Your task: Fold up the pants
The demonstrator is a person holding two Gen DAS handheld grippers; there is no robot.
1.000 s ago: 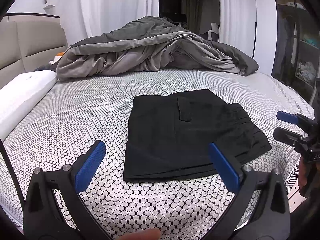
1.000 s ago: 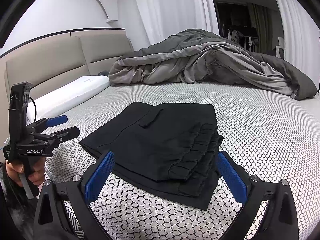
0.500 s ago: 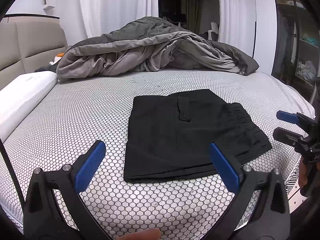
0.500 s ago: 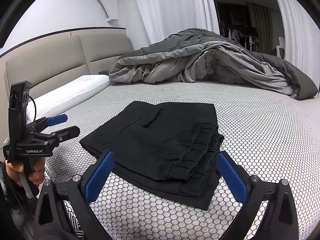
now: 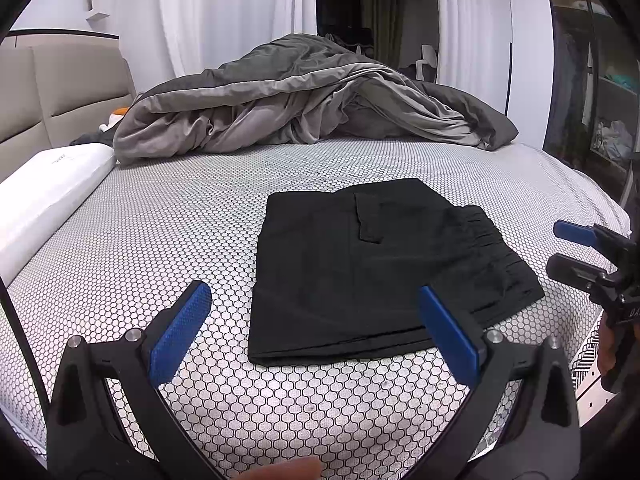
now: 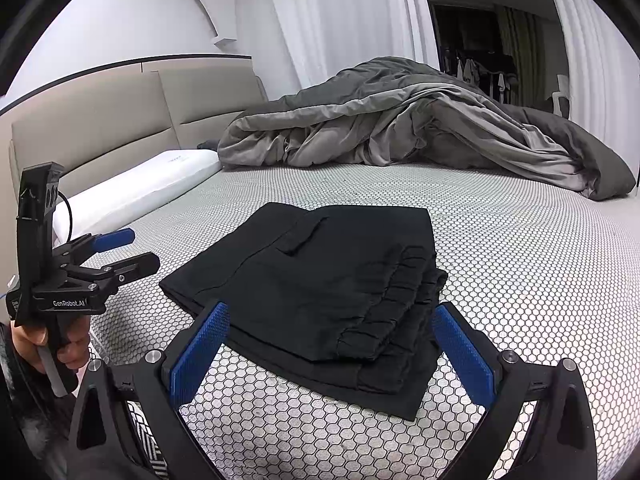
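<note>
Item: black fabric pants (image 5: 372,268) (image 6: 320,292), folded into a flat, roughly rectangular stack, lying on the white bed sheet with a black honeycomb print (image 5: 160,240) (image 6: 520,260).

Position relative to the pants: the left gripper (image 5: 316,336), with black arms and blue ribbed pads, hovers just short of the pants' near edge, its jaws spread wide and empty; the right-hand pad overlaps the near right corner of the stack in the view, but contact cannot be told. The right gripper (image 6: 330,354), of the same make, sits at the waistband end of the pants, jaws also wide apart and holding nothing. Each gripper shows at the edge of the other's view, off the side of the pants: the right one (image 5: 568,248) and the left one (image 6: 120,250), with a hand (image 6: 48,344) on its grip.

Condition of the pants: several layers visible at the near edges; gathered elastic waistband bunched in ridges on one end; a flap pocket on the top face; surface mostly smooth.

Beyond the pants: a crumpled grey duvet (image 5: 304,108) (image 6: 400,124) heaped across the far side of the bed; a long white pillow (image 5: 44,192) (image 6: 132,188) to the left of the pants, against the beige padded headboard (image 6: 100,128).
</note>
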